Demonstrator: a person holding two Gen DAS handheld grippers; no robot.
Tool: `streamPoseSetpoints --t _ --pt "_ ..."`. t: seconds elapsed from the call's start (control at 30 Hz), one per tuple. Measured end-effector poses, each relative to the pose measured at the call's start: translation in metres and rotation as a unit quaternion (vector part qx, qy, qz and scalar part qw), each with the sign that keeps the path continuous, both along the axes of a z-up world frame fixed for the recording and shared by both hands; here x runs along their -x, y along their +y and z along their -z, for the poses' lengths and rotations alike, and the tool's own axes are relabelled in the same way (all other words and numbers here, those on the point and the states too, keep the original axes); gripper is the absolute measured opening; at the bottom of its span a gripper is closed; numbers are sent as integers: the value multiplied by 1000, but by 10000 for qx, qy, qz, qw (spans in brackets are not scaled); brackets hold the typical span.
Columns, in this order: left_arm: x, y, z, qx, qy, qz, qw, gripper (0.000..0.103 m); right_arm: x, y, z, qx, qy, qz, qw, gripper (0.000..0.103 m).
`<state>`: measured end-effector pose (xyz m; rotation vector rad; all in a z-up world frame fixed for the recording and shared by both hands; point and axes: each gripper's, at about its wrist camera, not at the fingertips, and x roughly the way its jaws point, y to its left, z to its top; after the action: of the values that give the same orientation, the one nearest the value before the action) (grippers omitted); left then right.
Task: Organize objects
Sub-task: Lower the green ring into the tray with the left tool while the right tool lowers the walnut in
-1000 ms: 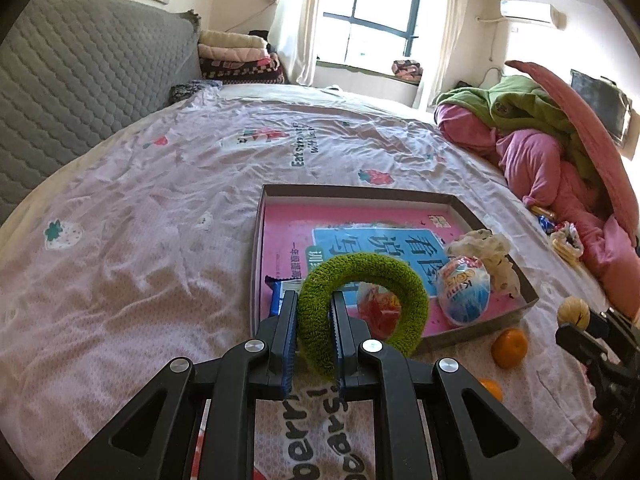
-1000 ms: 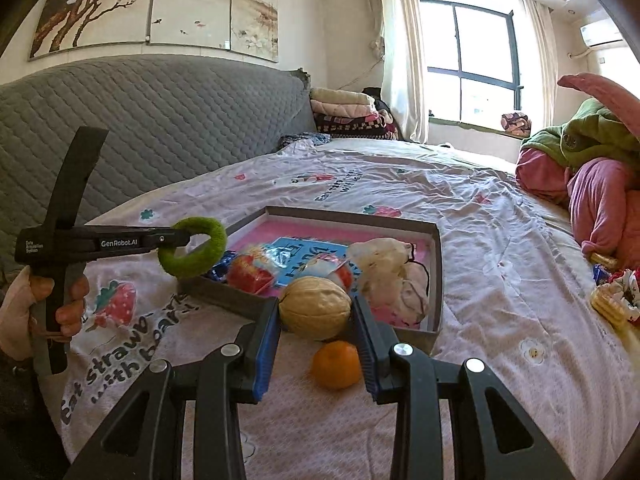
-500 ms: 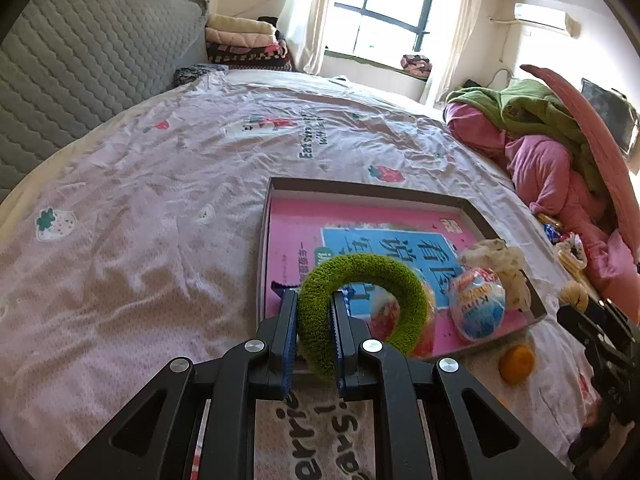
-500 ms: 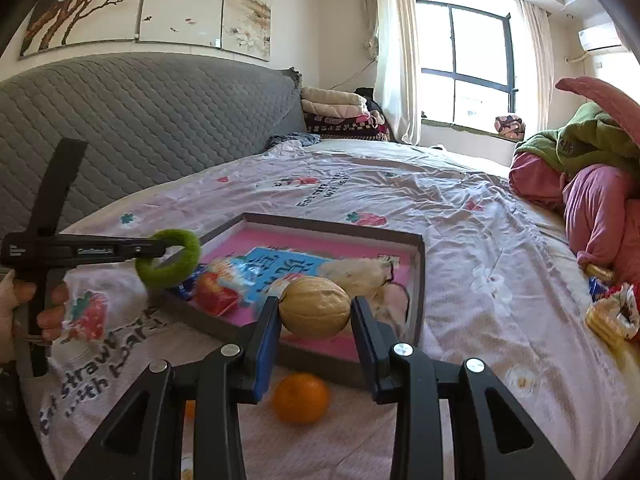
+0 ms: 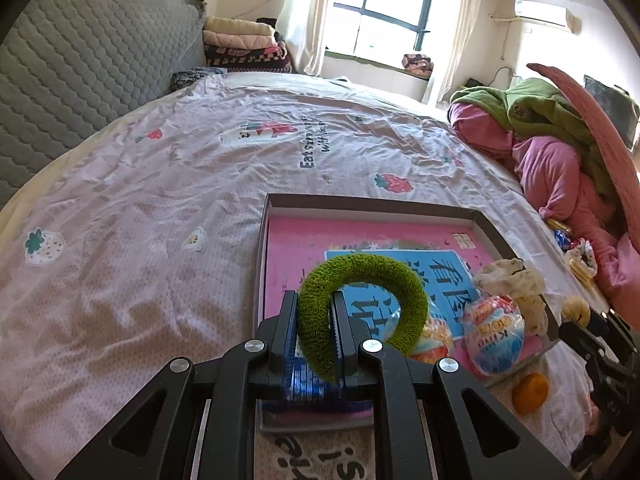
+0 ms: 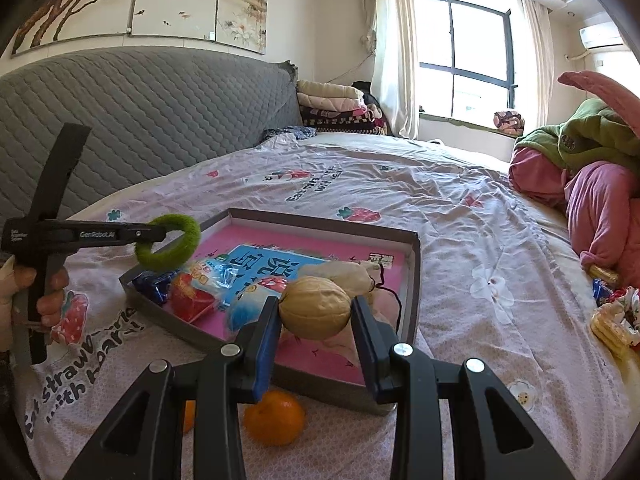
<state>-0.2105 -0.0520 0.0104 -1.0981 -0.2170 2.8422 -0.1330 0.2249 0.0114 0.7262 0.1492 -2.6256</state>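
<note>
Right wrist view: a walnut (image 6: pixel 315 307) is clamped between the right gripper's (image 6: pixel 316 312) fingers, held above the shallow box's (image 6: pixel 414 276) near edge. A green fuzzy ring (image 5: pixel 360 308), pinched upright by the left gripper (image 5: pixel 314 336), hangs over that box's near-left corner, equally close.

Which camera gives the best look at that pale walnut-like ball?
The right wrist view: the walnut-like ball sits large and central, clamped in the right gripper. The left wrist view shows it only small at the right edge, partly hidden by that gripper.
</note>
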Motion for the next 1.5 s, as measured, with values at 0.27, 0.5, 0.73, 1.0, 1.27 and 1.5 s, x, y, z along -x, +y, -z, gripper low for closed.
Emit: streamPoseSetpoints --t 0.27,0.5,0.73,1.0,1.27,1.5 --pt "16 1 7 -79 -129 26 9999 15 13 -2 13 -42 -327 -46 9994 36" --pt "26 2 18 -35 -309 31 9995 15 28 -2 23 -61 -592 -58 9982 36" --pt "28 3 23 2 -398 25 9992 16 34 -6 28 -167 -675 -140 9975 36" --pt "27 3 22 265 -498 -116 9983 16 39 -6 33 -205 -859 -97 9960 36" --pt "27 4 27 401 -684 -128 9968 17 49 -3 35 -280 -1061 -78 9939 36" --pt "25 8 25 454 -683 -67 9966 18 56 -2 38 -346 -1184 -93 9923 36"
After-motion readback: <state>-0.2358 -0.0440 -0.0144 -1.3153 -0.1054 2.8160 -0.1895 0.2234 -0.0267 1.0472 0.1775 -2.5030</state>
